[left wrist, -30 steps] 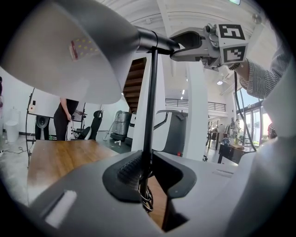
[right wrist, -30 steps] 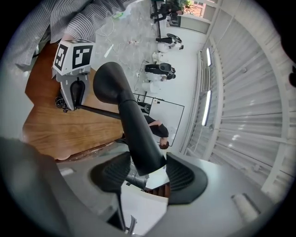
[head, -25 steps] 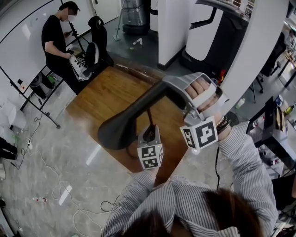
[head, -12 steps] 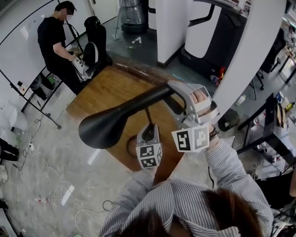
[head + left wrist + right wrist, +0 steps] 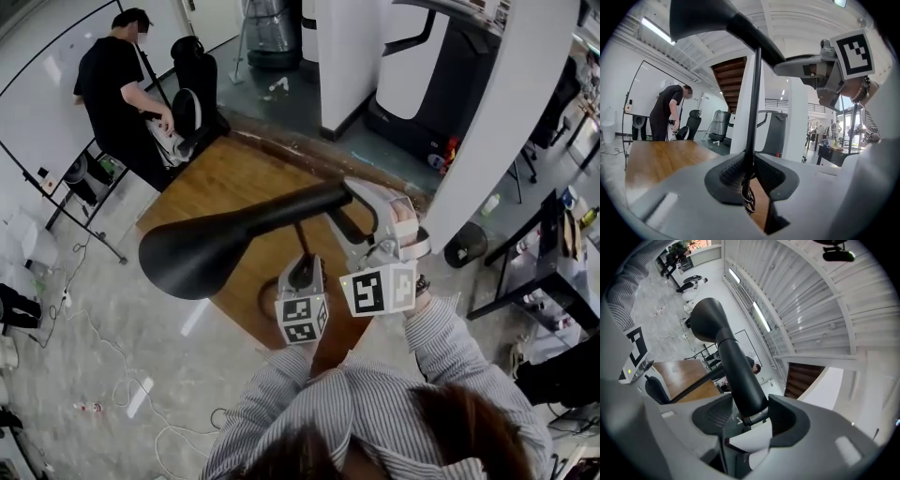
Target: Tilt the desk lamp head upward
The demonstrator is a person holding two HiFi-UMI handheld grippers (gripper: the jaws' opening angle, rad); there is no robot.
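The left tongs point(image 5: 749, 176) are nearly closed, narrow, and clamp the lamp's thin black pole point(image 5: 752, 108), which runs upright between the ribbed pads; a few coils of wire or spring show round the pole just below the grip. In the head view the left tongs point(image 5: 302, 272) sit low on the pole point(image 5: 302, 239), above the wooden worktop point(image 5: 225, 187)

The right tongs point(image 5: 743, 416) are closed on the lamp's thicker black neck point(image 5: 738, 376), right by a metal ring at its lower end, with a pad pressed to each side. In the head view the right tongs point(image 5: 370, 220) hold the neck point(image 5: 281, 211) at its right end, higher than the left tongs

The head point(image 5: 192, 253) is a black flared shade at the neck's far end, out to the person's left of the pole. From the left gripper view the head point(image 5: 693, 16) sits at the top, above both tongs

Each tongs carries a cube point(image 5: 302, 317) with black-and-white square markers; the right one's cube point(image 5: 380, 289) faces the camera

Beyond the worktop a person point(image 5: 112, 89) in black stands by a whiteboard point(image 5: 47, 84)
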